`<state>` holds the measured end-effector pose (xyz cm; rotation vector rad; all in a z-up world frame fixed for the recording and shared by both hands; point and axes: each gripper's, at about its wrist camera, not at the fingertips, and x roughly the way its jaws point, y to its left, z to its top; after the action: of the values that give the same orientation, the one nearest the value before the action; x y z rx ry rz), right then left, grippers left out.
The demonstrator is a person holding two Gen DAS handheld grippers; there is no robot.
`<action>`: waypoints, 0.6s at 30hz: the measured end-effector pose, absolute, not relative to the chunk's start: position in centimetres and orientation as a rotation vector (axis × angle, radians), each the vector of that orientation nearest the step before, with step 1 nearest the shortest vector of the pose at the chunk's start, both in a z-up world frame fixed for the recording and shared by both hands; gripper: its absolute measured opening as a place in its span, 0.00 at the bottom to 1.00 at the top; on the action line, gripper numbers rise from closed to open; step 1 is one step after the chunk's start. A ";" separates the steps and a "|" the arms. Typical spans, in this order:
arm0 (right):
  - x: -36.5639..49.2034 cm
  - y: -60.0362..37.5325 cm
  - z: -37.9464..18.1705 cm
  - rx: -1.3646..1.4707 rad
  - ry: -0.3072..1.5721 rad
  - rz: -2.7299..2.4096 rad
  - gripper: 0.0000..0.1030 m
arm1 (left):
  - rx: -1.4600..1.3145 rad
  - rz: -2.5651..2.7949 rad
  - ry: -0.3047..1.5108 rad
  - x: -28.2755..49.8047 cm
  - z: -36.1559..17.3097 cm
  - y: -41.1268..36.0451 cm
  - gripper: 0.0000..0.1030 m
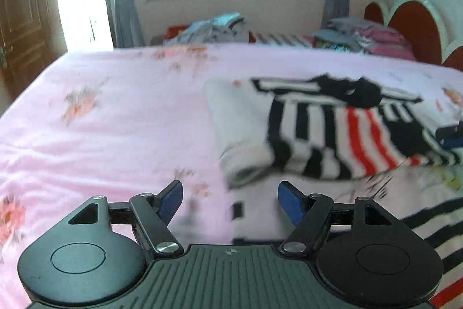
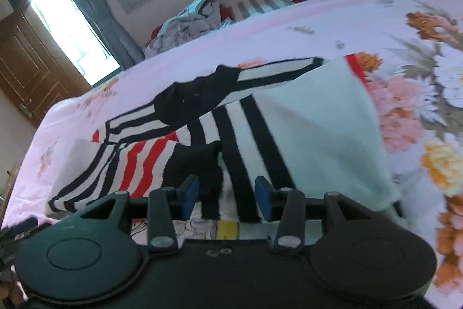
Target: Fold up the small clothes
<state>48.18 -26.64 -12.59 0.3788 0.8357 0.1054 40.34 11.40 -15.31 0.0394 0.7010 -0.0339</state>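
A small white top with black and red stripes and a black collar [image 1: 332, 129] lies on the pink floral bed sheet [image 1: 115, 120], its sides folded inward. It also shows in the right wrist view [image 2: 231, 129]. My left gripper [image 1: 230, 200] is open and empty, low over the sheet at the garment's near left edge. My right gripper [image 2: 227, 200] is open, just above the garment's near hem, with striped cloth between its blue pads [image 2: 264, 201] but not clamped. The right gripper's tip shows at the far right of the left wrist view [image 1: 451, 135].
Piles of folded clothes [image 1: 361, 38] lie at the far right by the red headboard [image 1: 413, 19]. A loose heap of clothes [image 1: 214, 28] sits at the bed's far edge below the window. A wooden door [image 1: 20, 19] is at left.
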 end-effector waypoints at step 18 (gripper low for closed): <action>48.5 -24.4 -8.3 0.151 0.669 0.021 0.09 | 0.040 -0.115 0.757 45.5 -18.3 10.6 0.36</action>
<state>48.48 -24.44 -8.29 0.1505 0.6693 0.0214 45.46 10.63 -18.26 0.0402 0.7566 -0.1150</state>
